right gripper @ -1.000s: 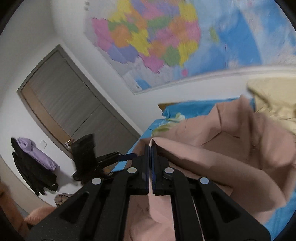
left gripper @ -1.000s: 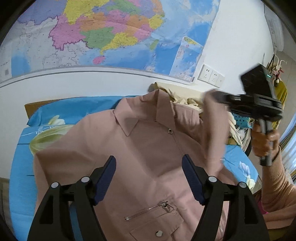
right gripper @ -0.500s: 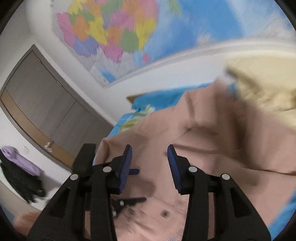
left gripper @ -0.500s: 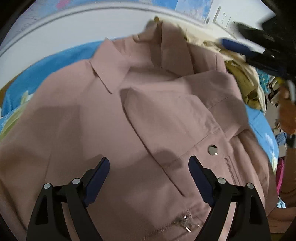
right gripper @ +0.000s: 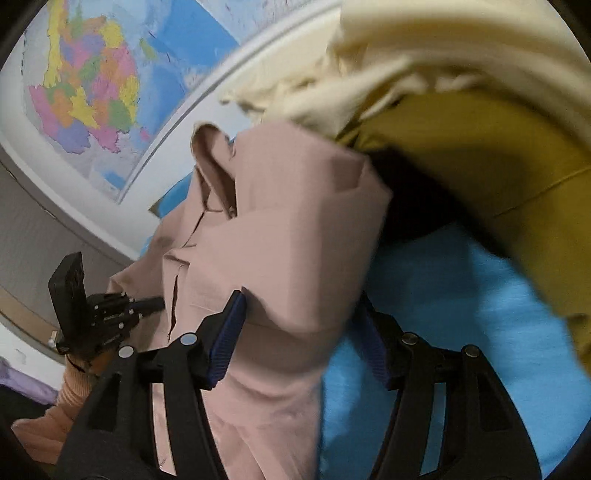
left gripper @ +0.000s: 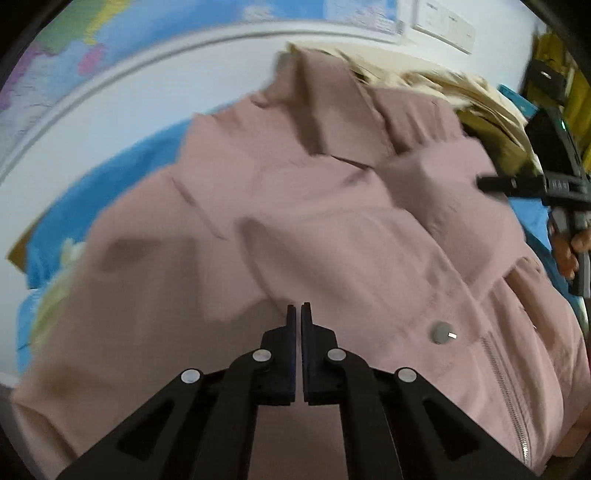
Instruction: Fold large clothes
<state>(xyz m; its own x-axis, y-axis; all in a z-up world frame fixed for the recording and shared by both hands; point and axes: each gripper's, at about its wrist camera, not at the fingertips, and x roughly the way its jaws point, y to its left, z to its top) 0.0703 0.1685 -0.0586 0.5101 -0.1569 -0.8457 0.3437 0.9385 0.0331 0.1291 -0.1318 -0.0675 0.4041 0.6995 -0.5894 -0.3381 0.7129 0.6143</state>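
A dusty-pink jacket (left gripper: 314, 229) lies front up on the blue bed, collar toward the wall, with its right sleeve folded across the chest. My left gripper (left gripper: 298, 308) is shut, its tips low over the jacket's middle; no cloth shows between the pads. My right gripper (right gripper: 301, 299) is open, its fingers either side of the jacket's folded right edge (right gripper: 295, 236). The right gripper also shows in the left wrist view (left gripper: 532, 184) at the jacket's right side.
A cream garment (right gripper: 388, 66) and an olive garment (right gripper: 480, 177) are heaped at the bed's head. The blue floral sheet (right gripper: 443, 295) shows right of the jacket. A map (right gripper: 92, 92) covers the wall. Wall sockets (left gripper: 443, 26) sit above the heap.
The right gripper let go of the sleeve, now laid across the chest, then dropped to the jacket's right edge. The left gripper went from open to shut and moved down over the jacket.
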